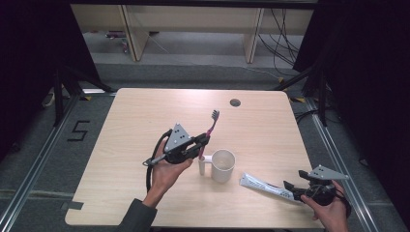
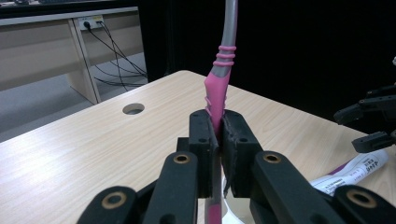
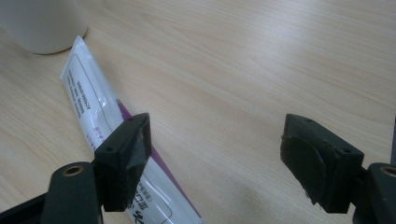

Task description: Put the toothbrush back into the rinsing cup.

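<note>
My left gripper (image 1: 203,143) is shut on the pink lower handle of a toothbrush (image 1: 211,126), holding it tilted above the table just left of a white mug (image 1: 223,166). The grey bristle head points up and away. In the left gripper view both pads (image 2: 205,135) press the pink handle of the toothbrush (image 2: 219,88). A white and purple toothpaste tube (image 1: 263,186) lies flat on the table right of the mug. My right gripper (image 1: 290,189) stands open at the tube's near end. In the right gripper view the tube (image 3: 91,105) runs under the left jaw, with the pads of the right gripper (image 3: 215,149) wide apart.
The light wooden table (image 1: 145,116) has a round cable hole (image 1: 235,102) near its far edge. The mug's base (image 3: 42,23) stands just beyond the tube's far end. Dark curtains hang at both sides, and cables lie on the floor behind.
</note>
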`<state>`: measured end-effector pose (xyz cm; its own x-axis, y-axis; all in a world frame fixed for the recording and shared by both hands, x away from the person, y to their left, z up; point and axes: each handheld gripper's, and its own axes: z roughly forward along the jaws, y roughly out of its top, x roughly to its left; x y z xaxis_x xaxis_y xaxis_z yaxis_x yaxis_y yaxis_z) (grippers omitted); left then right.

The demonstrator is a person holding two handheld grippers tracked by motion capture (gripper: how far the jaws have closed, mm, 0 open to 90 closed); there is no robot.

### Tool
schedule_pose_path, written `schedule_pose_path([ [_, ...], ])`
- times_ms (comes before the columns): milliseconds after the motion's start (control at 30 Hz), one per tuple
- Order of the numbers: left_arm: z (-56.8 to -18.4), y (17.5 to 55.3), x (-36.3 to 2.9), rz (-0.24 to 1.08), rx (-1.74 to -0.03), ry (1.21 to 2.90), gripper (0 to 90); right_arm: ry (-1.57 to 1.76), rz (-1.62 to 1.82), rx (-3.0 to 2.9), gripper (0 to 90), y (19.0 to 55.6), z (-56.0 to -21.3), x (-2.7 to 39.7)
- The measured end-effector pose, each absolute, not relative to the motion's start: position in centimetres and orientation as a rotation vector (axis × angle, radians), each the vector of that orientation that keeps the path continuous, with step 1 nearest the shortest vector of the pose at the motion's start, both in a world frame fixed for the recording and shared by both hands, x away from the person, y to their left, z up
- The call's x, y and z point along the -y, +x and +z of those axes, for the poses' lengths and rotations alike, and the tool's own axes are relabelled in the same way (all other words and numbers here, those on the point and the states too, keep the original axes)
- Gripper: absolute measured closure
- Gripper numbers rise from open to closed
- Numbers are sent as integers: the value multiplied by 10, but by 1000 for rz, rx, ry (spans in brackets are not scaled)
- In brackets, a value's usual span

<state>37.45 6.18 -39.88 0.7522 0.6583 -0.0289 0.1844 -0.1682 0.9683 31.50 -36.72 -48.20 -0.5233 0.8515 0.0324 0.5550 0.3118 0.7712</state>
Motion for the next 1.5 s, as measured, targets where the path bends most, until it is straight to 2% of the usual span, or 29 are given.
schedule_pose_path([
  [1500, -448, 366, -76, 448, -691, 1834, 817, 1263, 1058, -2207, 256, 314, -482, 366],
])
